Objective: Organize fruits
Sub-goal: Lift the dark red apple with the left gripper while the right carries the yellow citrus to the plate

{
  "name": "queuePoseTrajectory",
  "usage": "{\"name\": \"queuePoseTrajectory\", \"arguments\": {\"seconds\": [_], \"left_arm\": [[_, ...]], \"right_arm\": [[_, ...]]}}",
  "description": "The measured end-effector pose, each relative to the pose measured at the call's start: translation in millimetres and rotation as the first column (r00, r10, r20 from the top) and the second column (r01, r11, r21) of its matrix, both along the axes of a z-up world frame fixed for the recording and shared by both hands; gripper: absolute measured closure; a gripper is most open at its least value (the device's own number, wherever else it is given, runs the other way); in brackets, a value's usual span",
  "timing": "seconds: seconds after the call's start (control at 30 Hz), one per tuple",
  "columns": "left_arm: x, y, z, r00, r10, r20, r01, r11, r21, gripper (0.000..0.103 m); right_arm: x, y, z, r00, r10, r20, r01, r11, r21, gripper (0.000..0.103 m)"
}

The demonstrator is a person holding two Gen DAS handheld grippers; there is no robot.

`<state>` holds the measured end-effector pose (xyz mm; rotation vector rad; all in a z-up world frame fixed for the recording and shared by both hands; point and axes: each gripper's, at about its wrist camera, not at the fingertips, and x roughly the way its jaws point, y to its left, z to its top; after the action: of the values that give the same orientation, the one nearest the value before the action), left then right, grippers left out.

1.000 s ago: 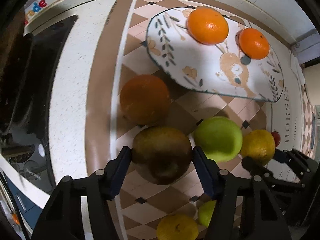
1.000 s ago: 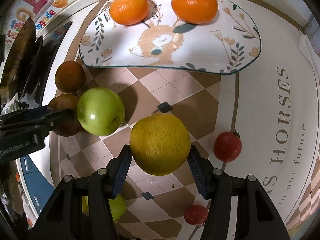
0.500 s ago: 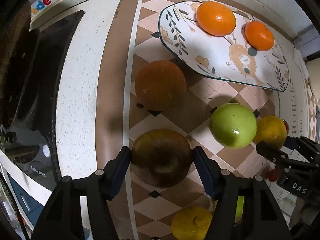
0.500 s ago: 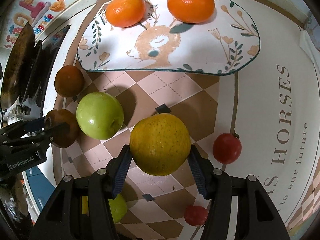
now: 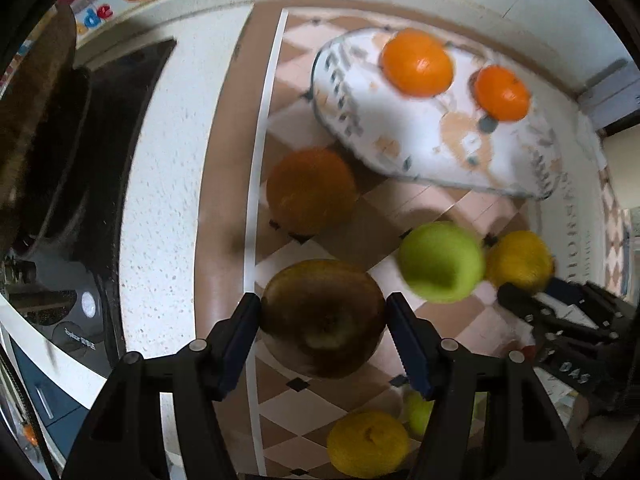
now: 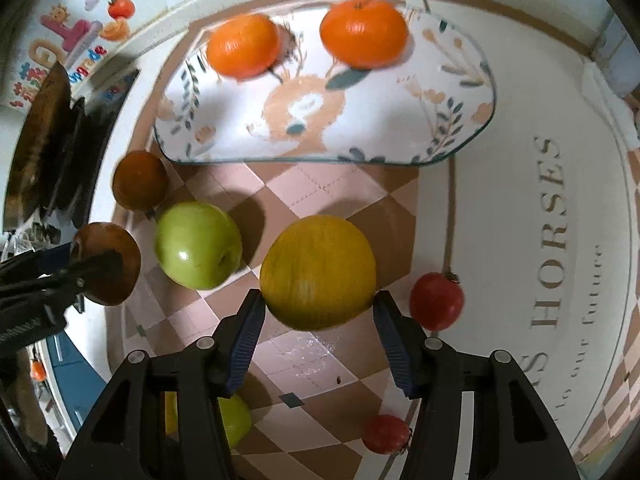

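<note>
Left wrist view: left gripper (image 5: 323,318) aimed down at mat (image 5: 344,224), jaws clamped on brown fruit (image 5: 322,317), both pads touching its sides. Dark orange (image 5: 311,191) at 12 o'clock of it, green apple (image 5: 442,262) at 2. Right wrist view: right gripper (image 6: 318,314) likewise angled down, jaws pinching yellow fruit (image 6: 318,272). Plate (image 6: 392,128) at 12 o'clock holds two oranges (image 6: 243,46). Tomato (image 6: 436,301) just beside at 3.

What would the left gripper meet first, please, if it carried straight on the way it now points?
Probably the dark orange fruit, directly beyond the brown fruit held in the left gripper; depth is uncertain, so it may pass above.
</note>
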<state>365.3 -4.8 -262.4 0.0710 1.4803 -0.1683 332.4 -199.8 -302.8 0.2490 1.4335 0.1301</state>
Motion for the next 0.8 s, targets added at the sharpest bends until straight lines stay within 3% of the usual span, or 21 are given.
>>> {"name": "queuePoseTrajectory", "arguments": {"seconds": [0.03,0.1,0.27,0.33,0.4,0.47,0.67,0.8], "left_arm": [[0,0,10,1.000,-0.005,0.013,0.005,1.000,-0.011,0.041],[4,-6,30,0.999,-0.010,0.050,0.012,0.999,-0.038,0.041],[29,-28,62,0.993,-0.044,0.107,0.053,0.995,-0.081,0.041],[40,-37,64,0.992,-0.052,0.111,0.061,0.995,-0.081,0.041],[45,-47,62,0.993,-0.059,0.101,0.068,0.994,-0.089,0.041],[48,-53,58,0.993,-0.069,0.096,0.076,0.994,-0.081,0.041],[51,-59,51,0.994,-0.073,0.078,0.079,0.994,-0.075,0.041],[54,-59,48,0.995,-0.070,0.072,0.075,0.995,-0.071,0.040]], "right_arm": [[1,-2,5,1.000,-0.003,0.009,0.003,1.000,0.007,0.047],[7,-9,19,0.999,-0.016,0.038,0.015,0.999,0.031,0.073],[32,-16,28,1.000,0.002,0.014,-0.003,0.996,0.088,0.074],[35,-22,21,1.000,-0.012,-0.017,0.013,0.994,0.109,0.072],[37,-24,13,0.998,-0.043,-0.039,0.047,0.991,0.123,0.054],[37,-26,2,0.996,-0.063,-0.063,0.074,0.980,0.186,0.047],[47,-27,-24,0.987,-0.105,-0.122,0.139,0.938,0.317,0.042],[48,-17,-30,0.990,-0.086,-0.114,0.117,0.946,0.301,0.042]]}}
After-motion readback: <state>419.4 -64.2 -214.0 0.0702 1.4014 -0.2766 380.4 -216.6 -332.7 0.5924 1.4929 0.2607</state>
